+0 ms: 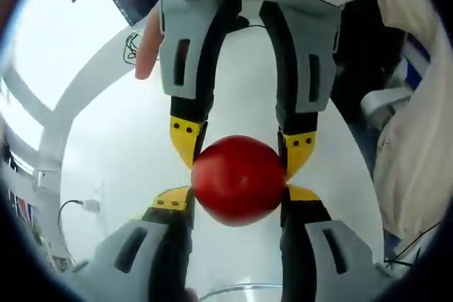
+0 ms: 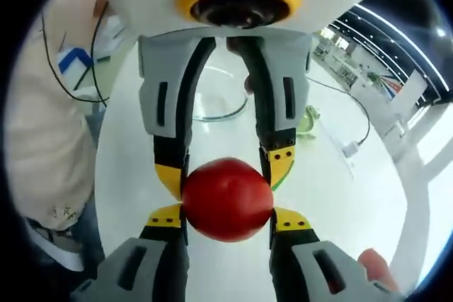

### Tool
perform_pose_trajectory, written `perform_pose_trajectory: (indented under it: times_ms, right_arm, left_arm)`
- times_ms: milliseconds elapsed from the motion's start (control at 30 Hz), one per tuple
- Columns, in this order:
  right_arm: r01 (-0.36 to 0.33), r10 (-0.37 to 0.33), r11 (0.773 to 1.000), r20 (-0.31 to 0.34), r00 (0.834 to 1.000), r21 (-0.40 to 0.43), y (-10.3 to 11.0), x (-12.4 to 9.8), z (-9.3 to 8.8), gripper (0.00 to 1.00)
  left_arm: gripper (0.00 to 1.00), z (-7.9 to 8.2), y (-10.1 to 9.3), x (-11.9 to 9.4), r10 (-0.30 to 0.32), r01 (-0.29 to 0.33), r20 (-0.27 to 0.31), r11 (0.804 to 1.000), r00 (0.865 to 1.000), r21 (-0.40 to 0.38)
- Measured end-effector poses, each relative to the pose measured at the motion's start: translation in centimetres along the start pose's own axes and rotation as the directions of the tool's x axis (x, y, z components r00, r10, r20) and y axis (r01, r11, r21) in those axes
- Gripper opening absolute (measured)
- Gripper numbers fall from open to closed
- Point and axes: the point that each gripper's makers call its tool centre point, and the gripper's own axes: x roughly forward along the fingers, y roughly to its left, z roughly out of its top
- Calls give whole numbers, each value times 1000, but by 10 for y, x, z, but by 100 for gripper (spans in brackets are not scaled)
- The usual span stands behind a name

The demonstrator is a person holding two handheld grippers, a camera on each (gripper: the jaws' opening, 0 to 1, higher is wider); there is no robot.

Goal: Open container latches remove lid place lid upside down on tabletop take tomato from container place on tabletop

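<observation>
Both tools, left tool (image 1: 238,199) and right tool (image 2: 228,218), pinch one tomato (image 1: 238,180) above the table (image 1: 127,167), apparently handing over.

no readable text, labels or numbers, printed mark on white surface too blurred

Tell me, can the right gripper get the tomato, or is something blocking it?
Probably yes. The right gripper already has its yellow tips against both sides of the tomato. The left gripper pinches it from the opposite side, so it would need to let go first.
</observation>
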Motion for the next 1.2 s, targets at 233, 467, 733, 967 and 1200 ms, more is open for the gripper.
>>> perform_pose_trajectory:
  times_ms: [233,467,733,967,1200]
  right_arm:
    - [-19,18,999,5,1000,39,0,15,-25,40]
    - [-36,35,997,17,999,66,2,28,-41,40]
    - [-45,41,993,45,998,105,-1,35,-54,40]
    - [-43,39,992,38,999,122,4,45,-63,40]
    - [-29,22,994,61,998,107,4,42,-67,41]
  left_arm:
    - [38,-2,4,31,-38,38,0,999,999,-7]
    - [38,-6,0,51,-67,66,-10,998,998,-11]
    - [38,-7,0,64,-80,80,-18,997,997,-16]
    - [38,-13,-4,75,-88,88,-47,996,995,-7]
    - [39,-9,-5,74,-81,81,9,997,997,1]
